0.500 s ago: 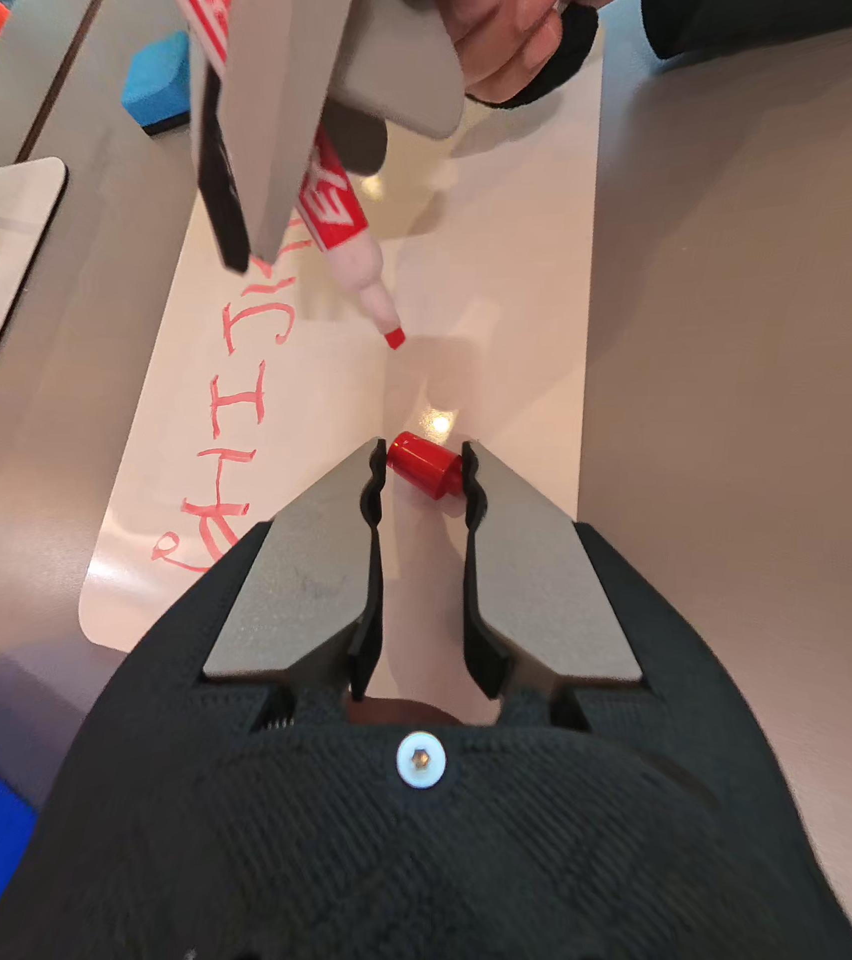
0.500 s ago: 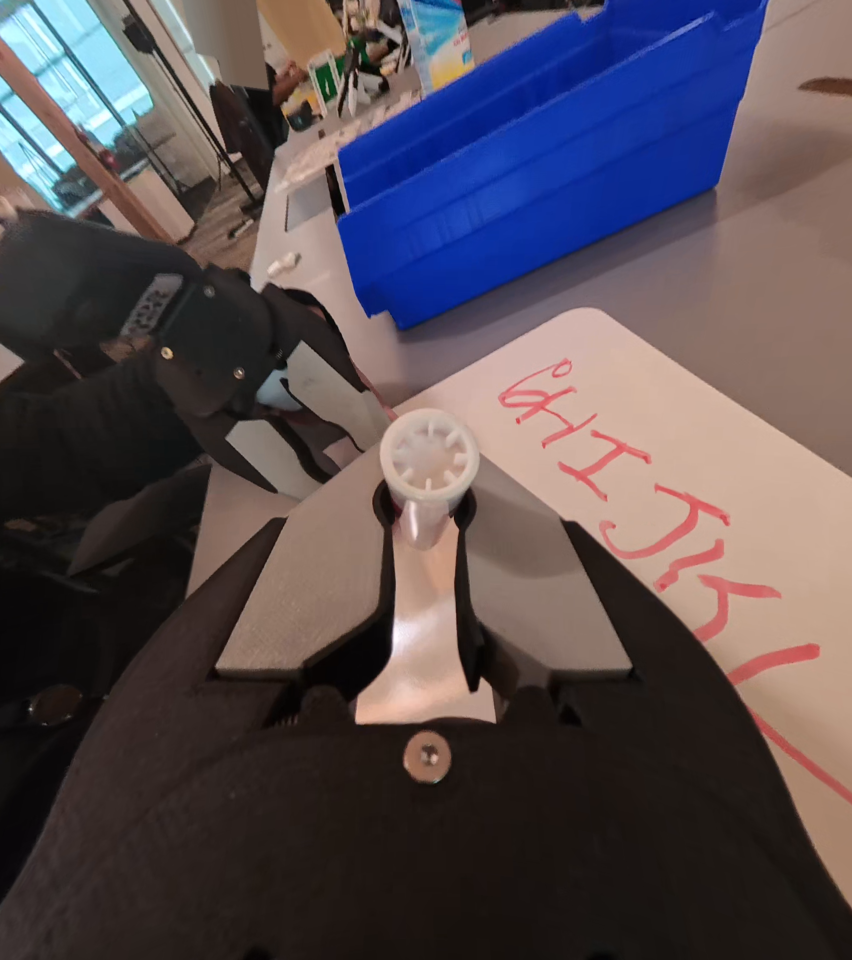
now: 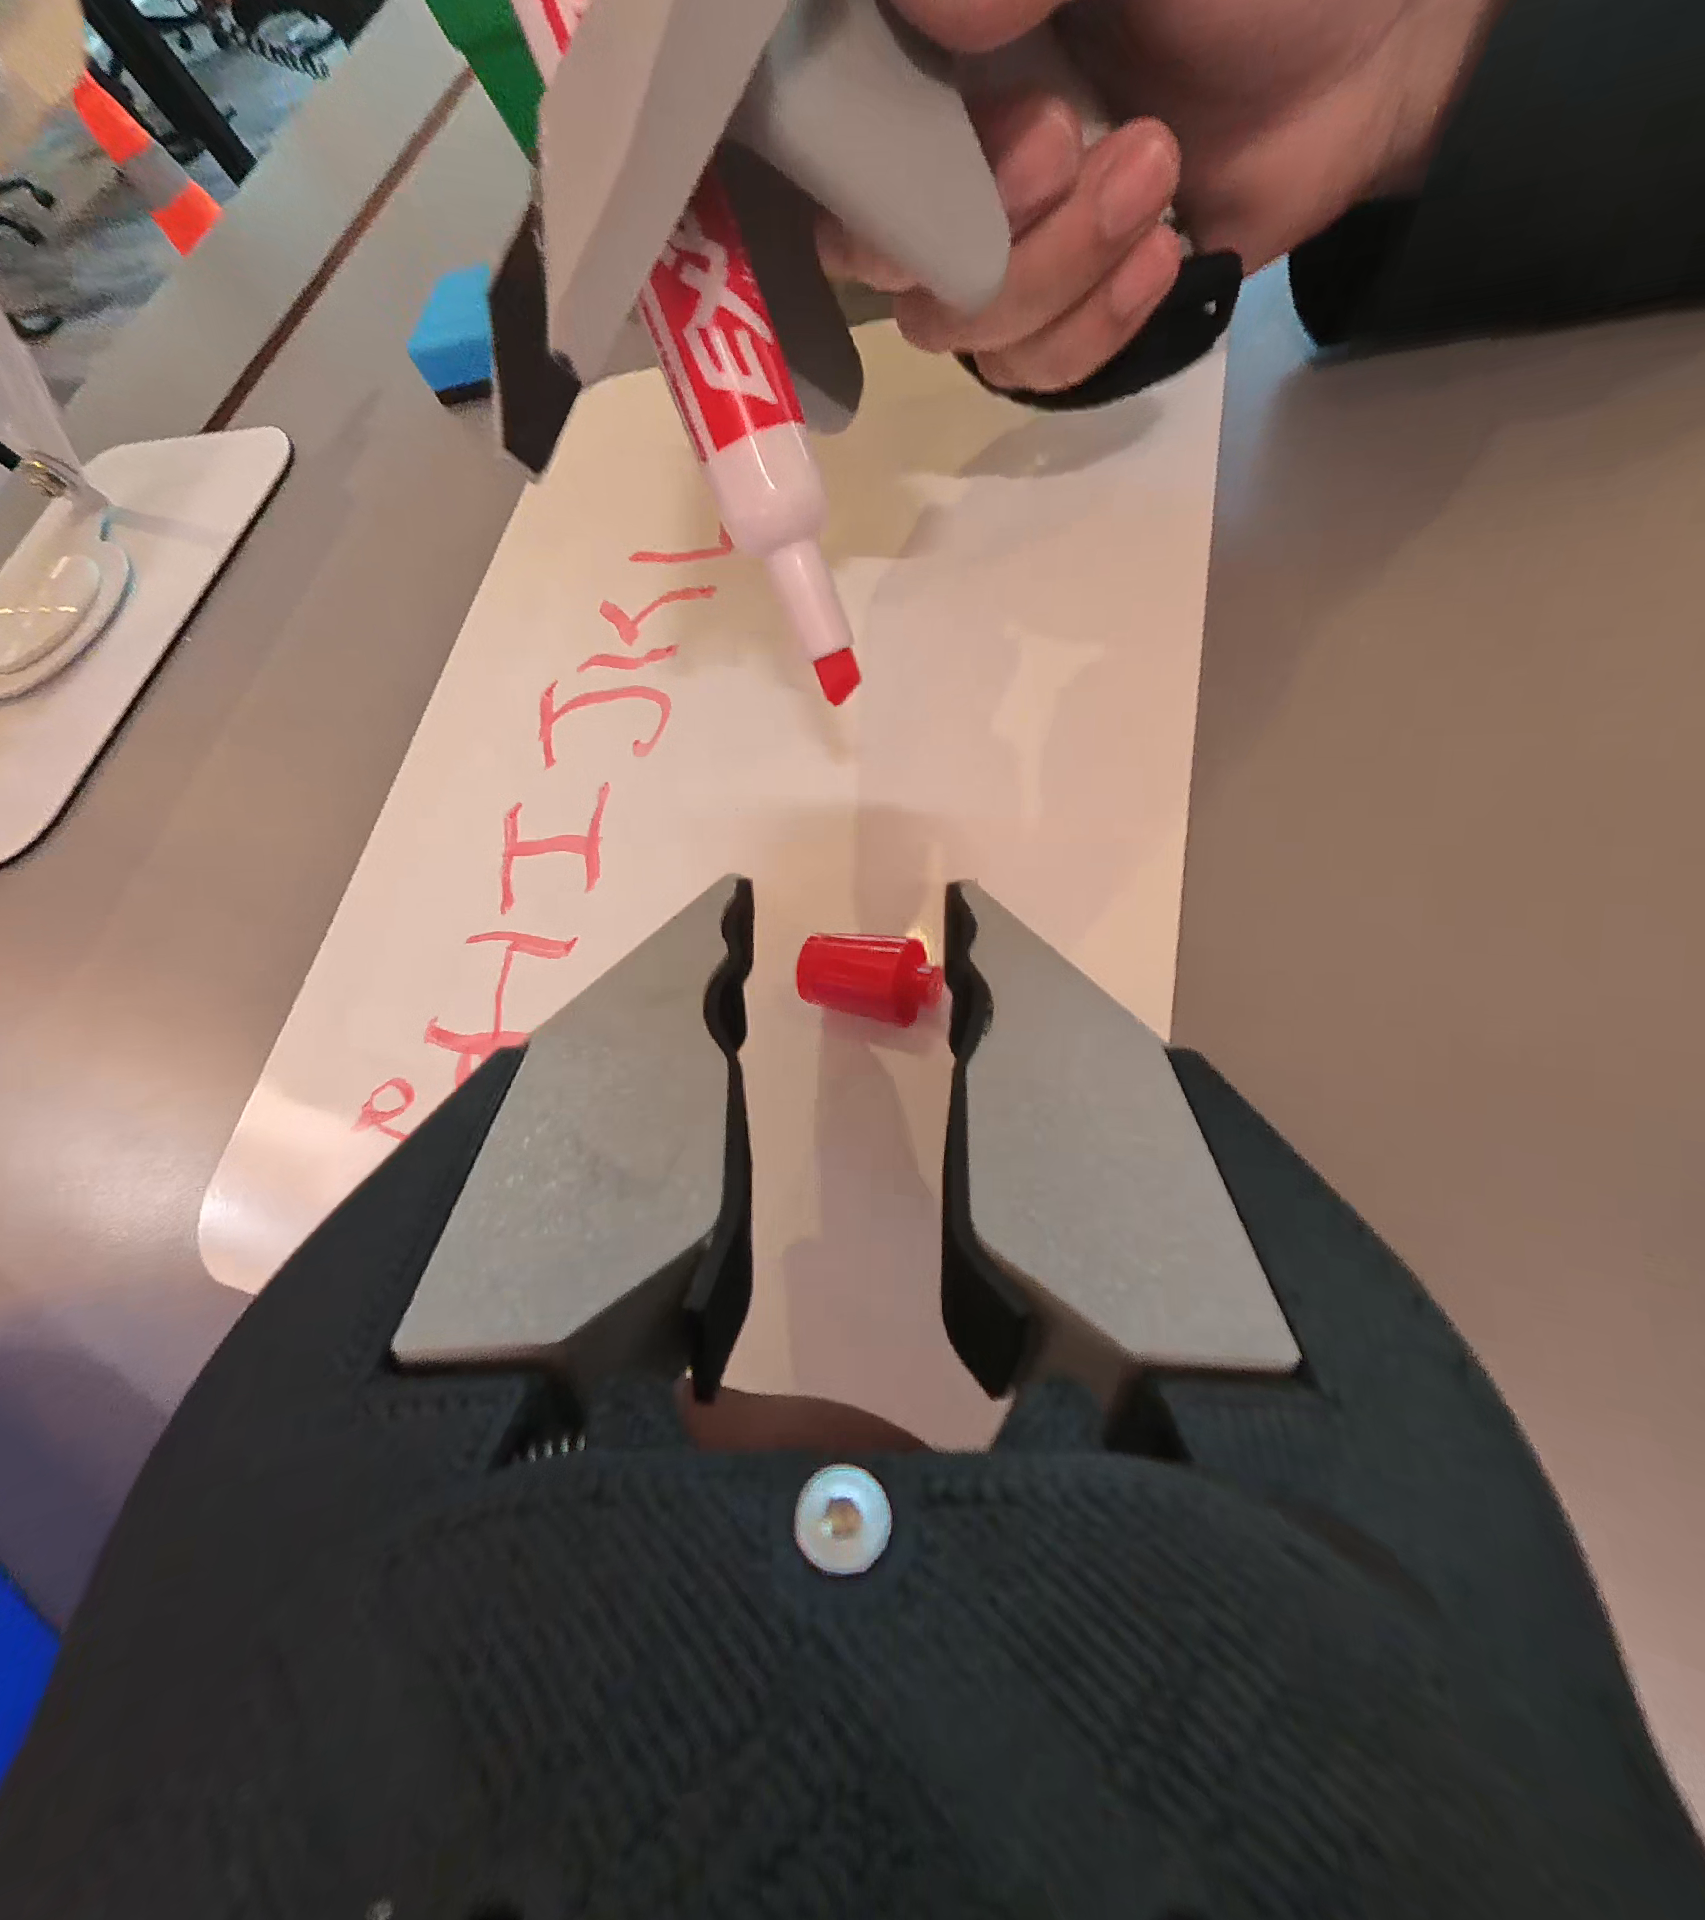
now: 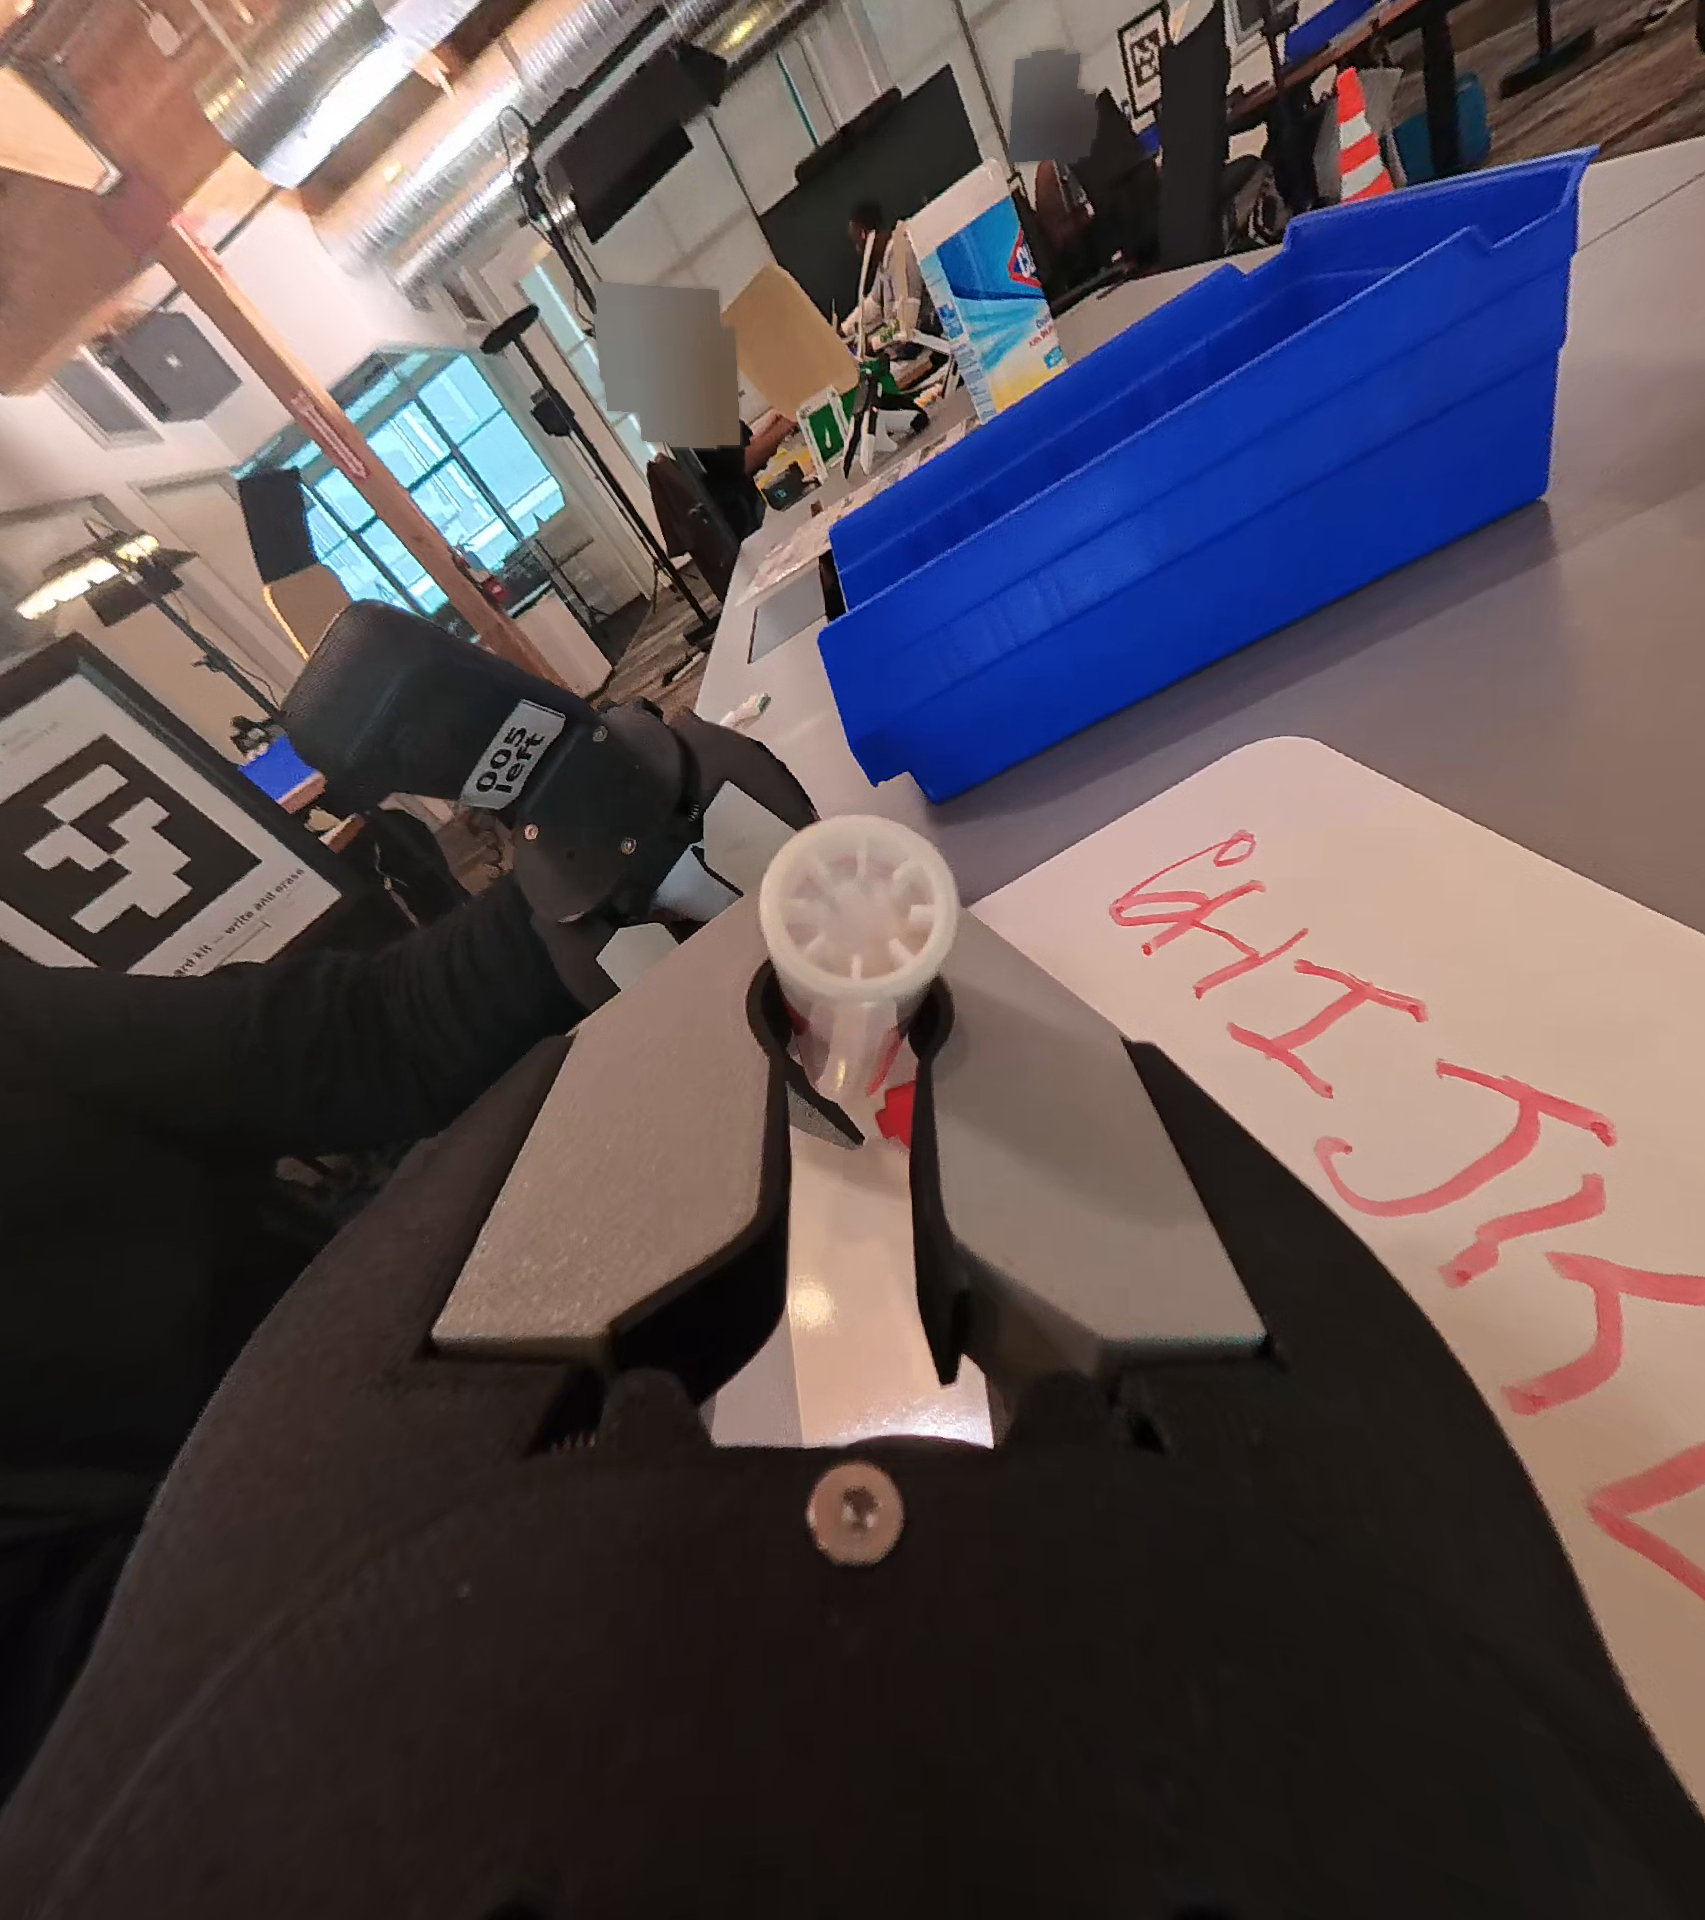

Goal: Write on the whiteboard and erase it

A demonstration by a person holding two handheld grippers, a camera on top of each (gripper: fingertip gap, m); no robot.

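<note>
The whiteboard (image 3: pixel 1014 644) lies flat on the grey table and bears red hand-written letters along its left side. My left gripper (image 3: pixel 848 935) is open and low over the board. A red marker cap (image 3: pixel 863 980) lies on the board between its fingertips, held by neither. My right gripper (image 4: pixel 853 1029) is shut on the red-and-white marker (image 3: pixel 739 395). The marker is tilted, with its uncapped red tip (image 3: pixel 837 681) just above the board beyond the cap. In the right wrist view I see the marker's white rear end (image 4: pixel 858 925), the left gripper (image 4: pixel 599 821) beyond it and the whiteboard (image 4: pixel 1450 935).
A blue eraser (image 3: pixel 453 332) sits on the table past the board's far left corner. A white stand base (image 3: pixel 79 623) is to the left. A blue bin (image 4: pixel 1243 520) stands beside the board. A hand (image 3: pixel 1087 187) holds the right gripper. Left tips to right tips: about 8 centimetres.
The left gripper's jaws have spread slightly and the cap now lies crosswise between the tips. The right gripper has tilted up with the marker, and its tip stays just off the board.
</note>
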